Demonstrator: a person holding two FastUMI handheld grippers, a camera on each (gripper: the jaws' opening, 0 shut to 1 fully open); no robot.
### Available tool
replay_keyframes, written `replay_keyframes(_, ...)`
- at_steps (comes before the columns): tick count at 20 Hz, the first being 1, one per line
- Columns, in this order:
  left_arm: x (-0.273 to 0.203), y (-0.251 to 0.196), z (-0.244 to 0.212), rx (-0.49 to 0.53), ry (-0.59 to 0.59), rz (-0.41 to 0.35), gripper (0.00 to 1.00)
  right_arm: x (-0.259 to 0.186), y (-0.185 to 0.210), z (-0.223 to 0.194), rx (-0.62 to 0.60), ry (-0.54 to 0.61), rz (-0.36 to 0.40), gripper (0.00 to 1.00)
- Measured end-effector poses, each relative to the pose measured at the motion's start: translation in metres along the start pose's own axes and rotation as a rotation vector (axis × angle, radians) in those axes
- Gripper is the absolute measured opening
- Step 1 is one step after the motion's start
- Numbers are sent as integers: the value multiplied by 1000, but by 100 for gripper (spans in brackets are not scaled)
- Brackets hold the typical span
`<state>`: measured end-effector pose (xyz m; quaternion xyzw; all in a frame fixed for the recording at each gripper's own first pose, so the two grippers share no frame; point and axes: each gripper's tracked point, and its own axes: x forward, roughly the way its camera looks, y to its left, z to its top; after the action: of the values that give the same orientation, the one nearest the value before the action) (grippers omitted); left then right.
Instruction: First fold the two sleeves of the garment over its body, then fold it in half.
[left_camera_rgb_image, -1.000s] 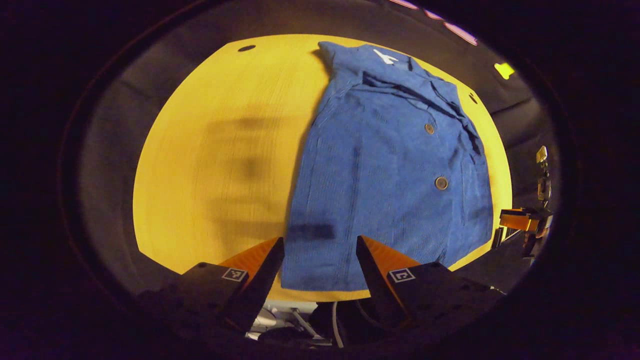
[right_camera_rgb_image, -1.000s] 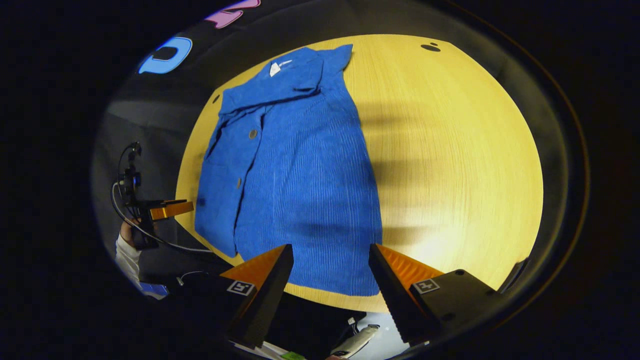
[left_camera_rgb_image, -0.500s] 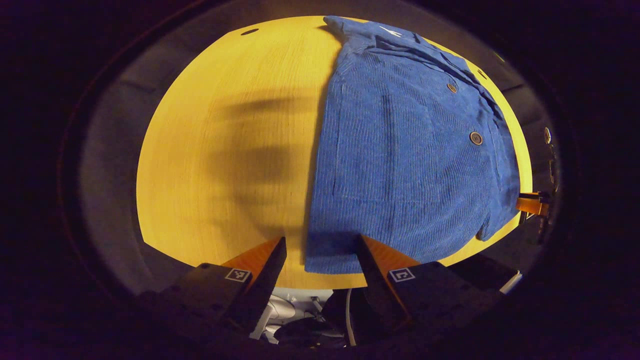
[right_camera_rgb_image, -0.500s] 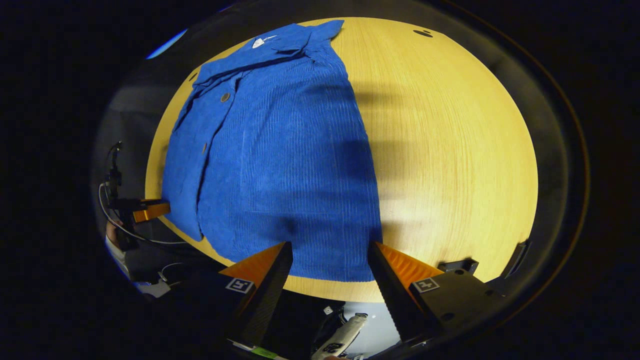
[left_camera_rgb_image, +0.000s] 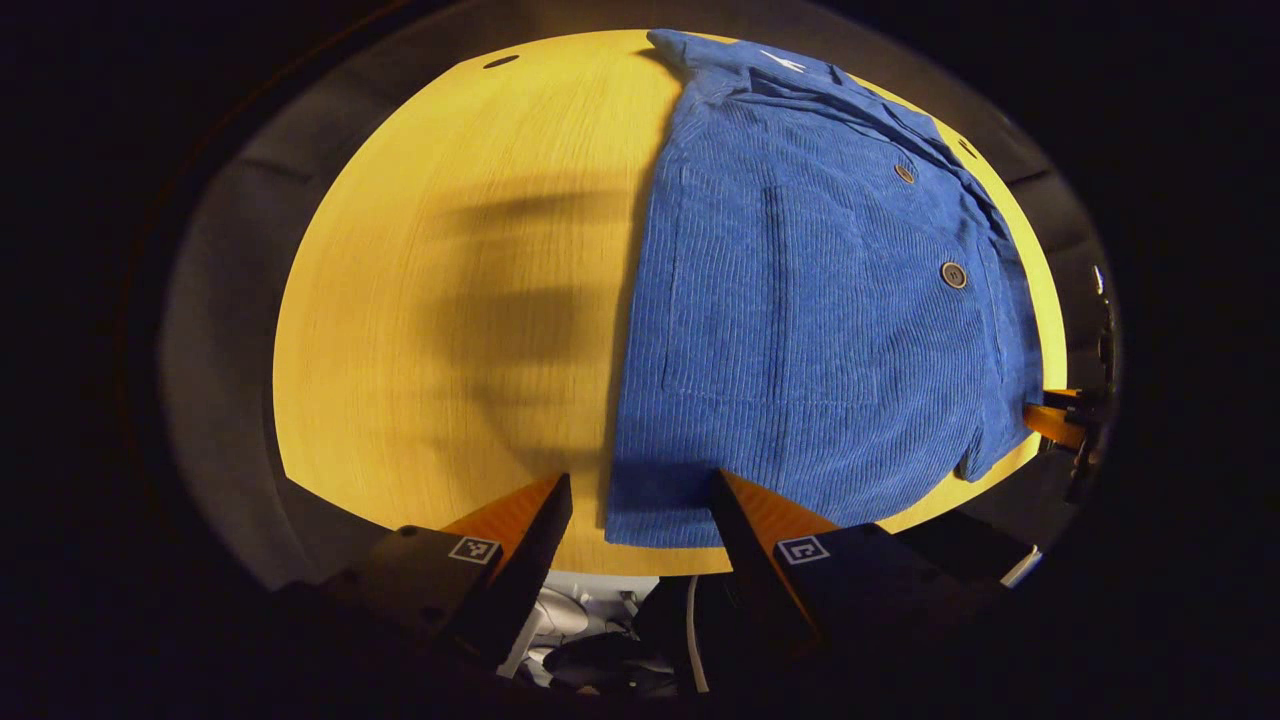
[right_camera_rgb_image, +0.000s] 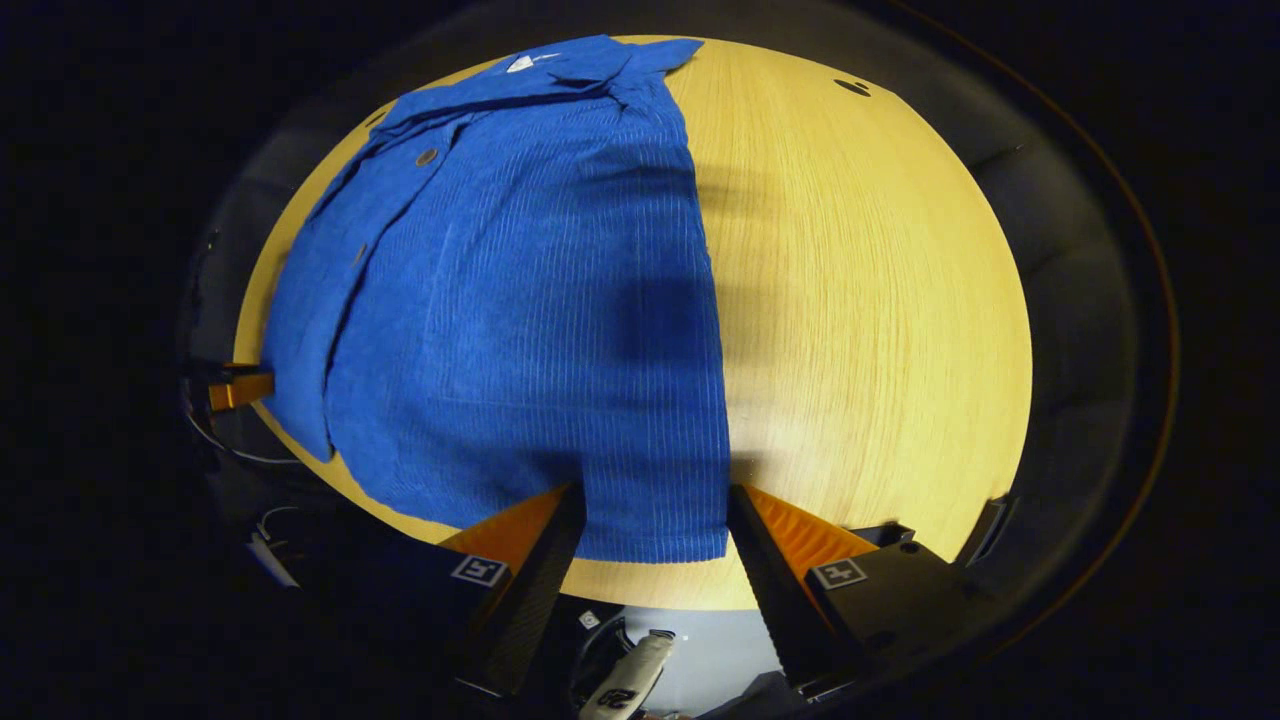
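Both grippers have come in lower and closer to the near hem of the garment (left_camera_rgb_image: 800, 330) compared with a second ago; it now takes up more of each view, and the far table edge sits higher in frame.

Left gripper (left_camera_rgb_image: 640, 485): jaws spread wide, nothing between them. Its fingers straddle the near-left corner of the hem; contact with the cloth cannot be confirmed.

Right gripper (right_camera_rgb_image: 655, 495): jaws likewise apart, holding nothing, fingers either side of the near-right corner of the hem. Contact again unclear.

Garment, right gripper view (right_camera_rgb_image: 520, 290): blue corduroy shirt, lying flat on the round wooden table (right_camera_rgb_image: 880, 300), collar at the far side, hem along the near edge. Side edges run fairly straight from shoulder to hem, no sleeve lying out on the bare wood. Buttons (left_camera_rgb_image: 953, 274) run down the front placket, and a patch pocket outline is visible on the chest panel.

Table, left gripper view (left_camera_rgb_image: 450, 300): bare wood to the left of the shirt, blurred shadows across it.

Right gripper also seen at the right margin of the left gripper view (left_camera_rgb_image: 1060, 418), beside the shirt's edge
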<state>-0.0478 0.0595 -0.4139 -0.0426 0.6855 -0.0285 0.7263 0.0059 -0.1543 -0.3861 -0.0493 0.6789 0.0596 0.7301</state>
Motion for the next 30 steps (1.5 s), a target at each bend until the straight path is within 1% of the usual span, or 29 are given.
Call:
replay_keyframes(1,1,-2,0,-11,-8,1,83,2,0,1,16,12,3,95)
replay_keyframes(2,0,-5,-1,-15,-18,2,81,-1,0,2,12,25,6,94)
replay_keyframes(3,4,-8,-1,-9,-24,-1,79,-1,0,-3,-1,35,6,95)
replay_keyframes(4,2,-13,-1,16,-26,-8,65,-2,0,-4,-3,42,3,95)
replay_keyframes(5,6,-18,-3,54,-31,-16,61,0,1,-3,2,43,5,95)
replay_keyframes(6,3,-24,2,77,-55,-34,42,1,2,-2,-7,45,11,94)
replay_keyframes(7,1,-27,2,76,-63,-43,23,1,8,1,-4,27,44,84)
replay_keyframes(8,0,-27,4,97,-69,-46,4,2,15,5,53,-5,61,46)
replay_keyframes(9,-1,-27,5,102,-75,-64,4,0,17,6,69,-16,55,8)
replay_keyframes(10,-4,-28,3,62,-74,-95,2,-1,18,8,39,-7,56,7)
replay_keyframes(11,1,-29,8,37,-88,-126,0,-1,19,9,43,-24,58,5)
replay_keyframes(13,-1,-29,5,-25,-78,-170,0,1,22,12,117,-41,87,5)
replay_keyframes(15,-14,-26,9,-35,-106,-194,0,-8,23,14,197,-46,119,5)
replay_keyframes(17,-35,-21,18,-37,-161,-209,0,-30,29,29,286,-102,179,5)
replay_keyframes(18,-48,-23,23,-55,-184,-232,0,-45,28,41,296,-144,190,5)
replay_keyframes(20,-78,-26,42,-83,-252,-276,0,-79,29,69,298,-240,202,5)
replay_keyframes(25,-154,-22,102,-38,-447,-284,0,-149,23,147,266,-461,200,5)
replay_keyframes(28,-194,-17,154,0,-551,-261,0,-188,15,205,239,-583,187,5)
replay_keyframes(30,-221,-19,202,-12,-637,-264,0,-207,11,255,224,-659,173,5)
